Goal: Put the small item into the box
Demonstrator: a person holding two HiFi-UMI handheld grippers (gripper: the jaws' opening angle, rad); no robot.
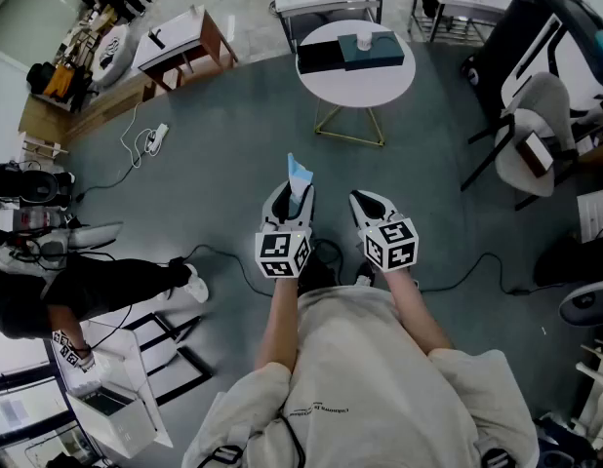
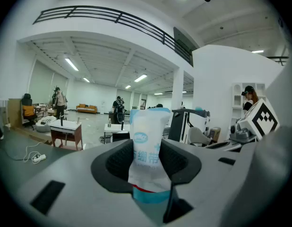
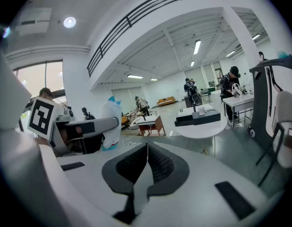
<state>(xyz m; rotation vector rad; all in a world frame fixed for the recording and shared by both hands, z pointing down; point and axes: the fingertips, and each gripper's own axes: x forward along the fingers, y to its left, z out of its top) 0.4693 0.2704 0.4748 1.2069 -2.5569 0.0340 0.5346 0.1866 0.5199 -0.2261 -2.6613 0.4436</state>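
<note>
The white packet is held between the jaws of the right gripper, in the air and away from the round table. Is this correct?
Not quite. The white packet is held between the jaws of the left gripper, in the air and away from the round table, as the left gripper view shows. The right gripper is shut and empty.

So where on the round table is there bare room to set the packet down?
The near half of the round table, in front of the black box and teal box, is bare; the far half is crowded.
</note>
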